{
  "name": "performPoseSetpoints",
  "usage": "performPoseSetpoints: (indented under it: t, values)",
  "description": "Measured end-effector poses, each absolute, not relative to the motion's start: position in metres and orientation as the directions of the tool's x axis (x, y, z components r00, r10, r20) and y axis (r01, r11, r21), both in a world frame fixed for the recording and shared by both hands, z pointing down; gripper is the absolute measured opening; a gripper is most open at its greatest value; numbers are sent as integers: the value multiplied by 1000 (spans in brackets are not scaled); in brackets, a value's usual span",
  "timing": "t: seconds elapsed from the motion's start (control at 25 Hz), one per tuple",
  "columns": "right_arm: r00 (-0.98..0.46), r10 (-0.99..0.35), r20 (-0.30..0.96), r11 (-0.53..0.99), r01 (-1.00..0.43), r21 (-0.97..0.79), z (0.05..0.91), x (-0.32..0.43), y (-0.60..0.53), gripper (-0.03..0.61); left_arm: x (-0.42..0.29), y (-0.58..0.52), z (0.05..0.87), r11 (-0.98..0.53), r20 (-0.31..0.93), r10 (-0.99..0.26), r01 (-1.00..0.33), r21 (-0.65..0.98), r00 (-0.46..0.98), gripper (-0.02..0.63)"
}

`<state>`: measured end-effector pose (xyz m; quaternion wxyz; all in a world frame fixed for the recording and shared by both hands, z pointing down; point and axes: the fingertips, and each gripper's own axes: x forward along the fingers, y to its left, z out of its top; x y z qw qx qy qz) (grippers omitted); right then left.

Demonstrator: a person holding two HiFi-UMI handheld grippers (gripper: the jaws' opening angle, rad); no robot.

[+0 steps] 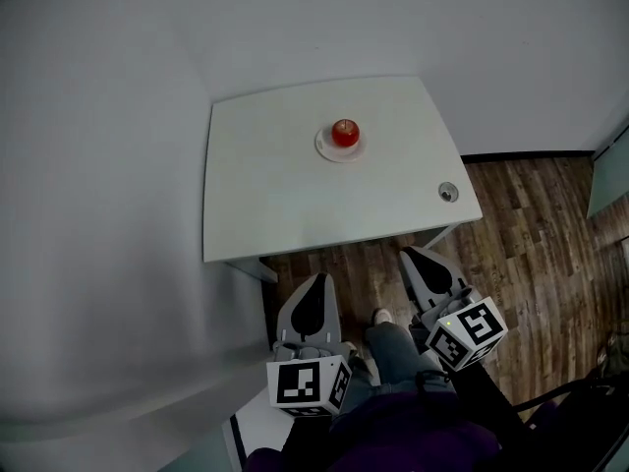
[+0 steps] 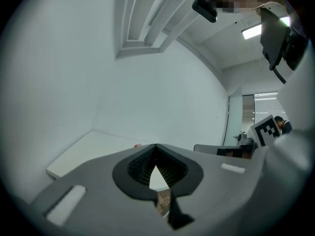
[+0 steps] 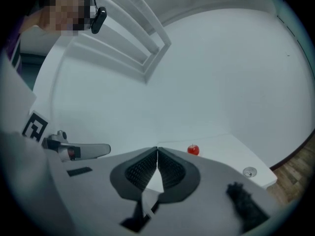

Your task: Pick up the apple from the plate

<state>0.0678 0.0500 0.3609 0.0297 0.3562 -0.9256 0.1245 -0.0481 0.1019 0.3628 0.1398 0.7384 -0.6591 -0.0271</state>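
- Red apple [image 1: 345, 132]: on small white plate [image 1: 325, 151], upper centre, on white table [image 1: 285, 205].
- Left gripper [image 1: 316, 281]: lower centre, jaws closed, empty.
- Right gripper [image 1: 411, 256]: jaws closed, empty; black-and-white marker cube [image 1: 470, 332].

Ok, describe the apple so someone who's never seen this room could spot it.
Find the white table against the wall. A small white plate sits on it toward the far edge, with the apple on top. It is the only red thing there; the other item is a grey disc near the corner.
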Motion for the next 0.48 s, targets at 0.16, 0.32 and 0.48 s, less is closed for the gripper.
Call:
performPoseSetpoints:
  t: [0.16, 0.32, 0.48]
  values:
    - [-751, -643, 148, 724, -659, -203, 371, 64, 16, 11, -51, 74, 371, -69, 162, -980, -968, 243, 111, 5]
    - [-771, -612, 175, 743, -637, -208, 384, 53, -35, 11, -57, 34, 380, -30, 185, -980, -967, 252, 79, 6]
    - [-801, -563, 202, 770, -598, -224, 394, 34, -92, 11, -69, -12, 383, 11, 189, -981, -962, 274, 43, 6]
